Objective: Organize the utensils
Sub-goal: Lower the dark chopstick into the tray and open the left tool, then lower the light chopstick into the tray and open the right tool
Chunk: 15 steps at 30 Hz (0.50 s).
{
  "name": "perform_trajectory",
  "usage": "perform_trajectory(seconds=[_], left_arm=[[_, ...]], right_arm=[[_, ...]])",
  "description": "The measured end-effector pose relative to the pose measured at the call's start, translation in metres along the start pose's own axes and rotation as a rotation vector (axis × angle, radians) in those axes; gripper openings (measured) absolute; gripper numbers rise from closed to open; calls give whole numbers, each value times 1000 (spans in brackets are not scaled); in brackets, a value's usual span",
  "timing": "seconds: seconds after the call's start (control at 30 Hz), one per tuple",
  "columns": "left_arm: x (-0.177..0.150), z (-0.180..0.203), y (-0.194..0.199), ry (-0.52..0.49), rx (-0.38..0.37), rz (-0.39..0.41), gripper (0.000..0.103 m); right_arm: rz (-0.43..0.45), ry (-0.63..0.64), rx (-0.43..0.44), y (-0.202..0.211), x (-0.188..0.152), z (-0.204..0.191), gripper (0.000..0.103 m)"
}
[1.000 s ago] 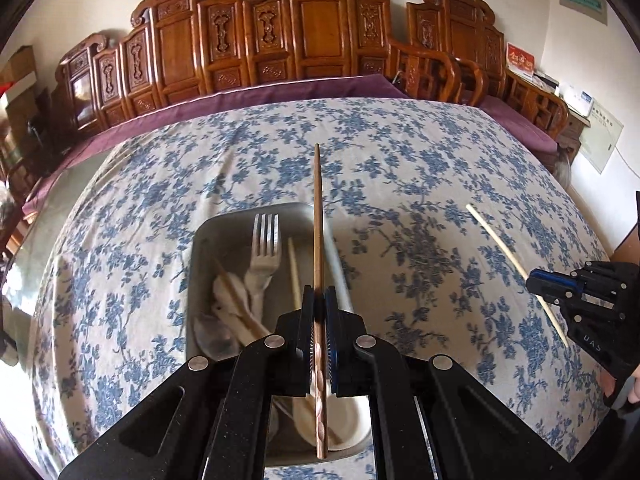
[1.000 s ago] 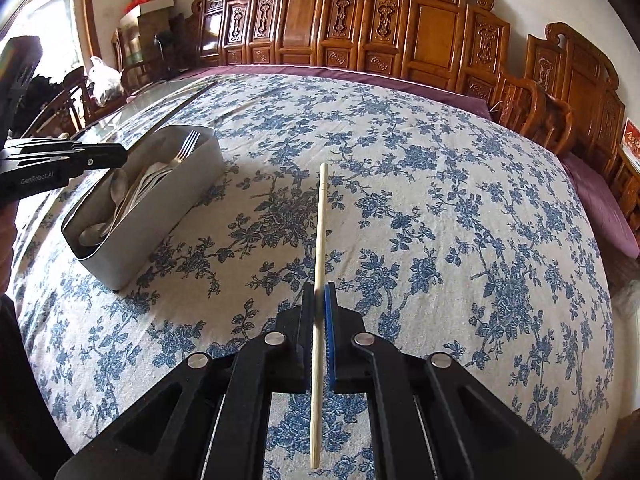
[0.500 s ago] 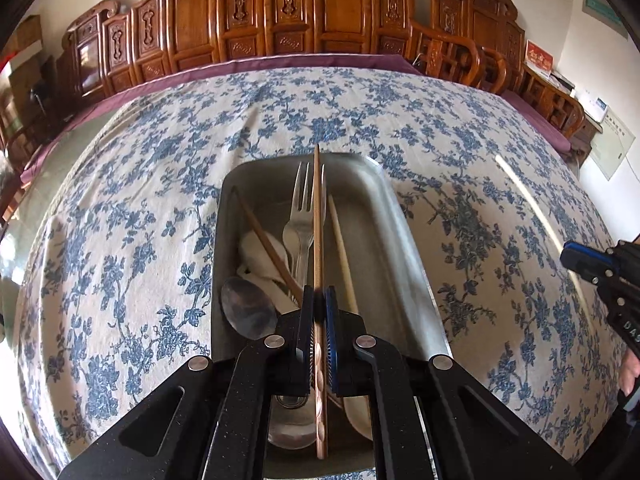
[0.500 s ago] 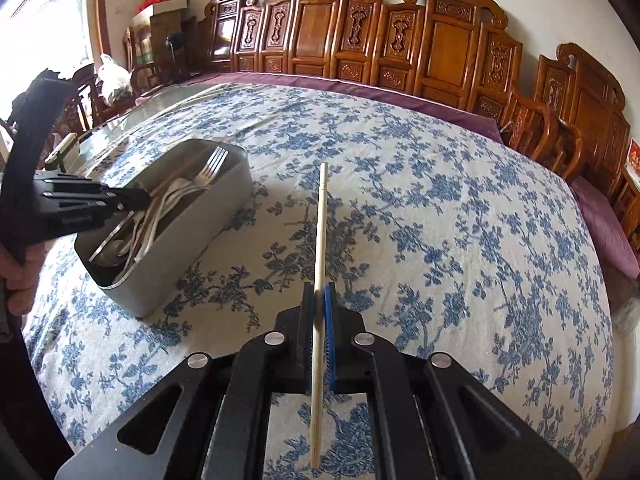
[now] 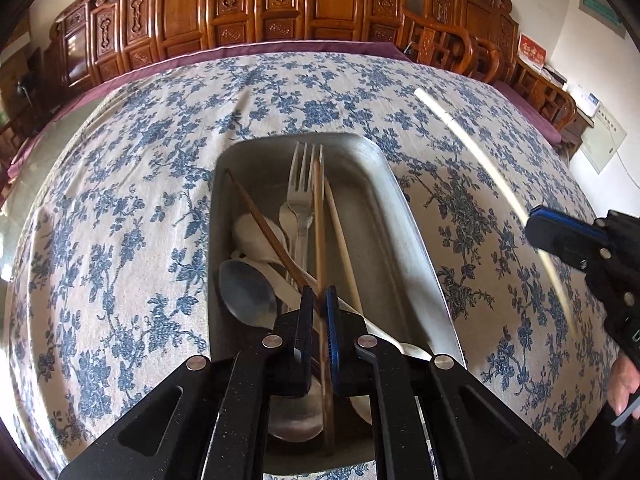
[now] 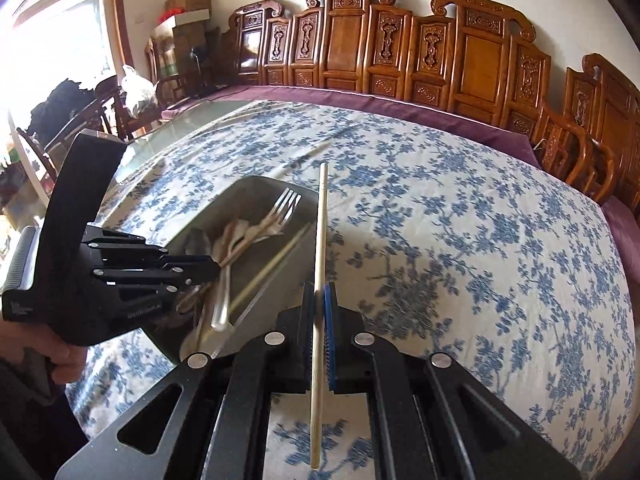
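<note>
1. The left gripper (image 5: 319, 300) has its jaws closed on a dark brown wooden chopstick (image 5: 319, 216), thin and straight, which points along the length of the tray and lies over the things in it.
2. The right gripper (image 6: 319, 300) has its jaws closed on a pale wooden chopstick (image 6: 320, 232), smooth and round, held above the cloth just beside the tray's right long wall; in the left wrist view this stick is streaked with blur.
3. The tray (image 5: 404, 240) is dull grey metal, a long rectangle with rounded corners and sloping walls, resting on the table.
4. Inside it lie a shiny steel fork (image 5: 302, 184) with tines toward the far end, a grey metal spoon (image 5: 246, 292), a white spoon (image 5: 256, 240), another brown chopstick (image 5: 264, 228) lying slantwise, and a pale chopstick (image 5: 340, 240) along the right side.
5. The table is covered by a white cloth (image 6: 460, 240) printed with blue flowers, lightly creased, over a purple under-cloth (image 6: 400, 96) that shows at the far edge.
6. To the right of the tray the cloth lies flat and bare out to the table's edge; on the tray's left the left gripper hangs over the near end.
7. Carved brown wooden chairs (image 6: 348, 48) stand close along the far edge.
8. A hand (image 6: 60, 356) grips the left gripper's handle at the near left.
</note>
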<state>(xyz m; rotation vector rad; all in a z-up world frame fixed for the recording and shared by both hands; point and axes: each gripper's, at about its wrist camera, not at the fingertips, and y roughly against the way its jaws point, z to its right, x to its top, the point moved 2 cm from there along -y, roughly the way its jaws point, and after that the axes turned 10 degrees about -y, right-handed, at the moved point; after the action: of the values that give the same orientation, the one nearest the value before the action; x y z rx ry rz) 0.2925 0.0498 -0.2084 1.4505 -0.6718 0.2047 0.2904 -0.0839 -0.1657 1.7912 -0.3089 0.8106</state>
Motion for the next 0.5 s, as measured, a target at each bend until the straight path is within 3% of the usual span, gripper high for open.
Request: perform_trajectory(seconds=[0.13, 0.5], left_arm=[[4, -13, 14, 29, 27, 40, 22], [7, -60, 37, 121, 97, 95, 26]], right_arm=[[-9, -19, 26, -10, 8, -12, 6], [-51, -82, 95, -51, 13, -49, 6]])
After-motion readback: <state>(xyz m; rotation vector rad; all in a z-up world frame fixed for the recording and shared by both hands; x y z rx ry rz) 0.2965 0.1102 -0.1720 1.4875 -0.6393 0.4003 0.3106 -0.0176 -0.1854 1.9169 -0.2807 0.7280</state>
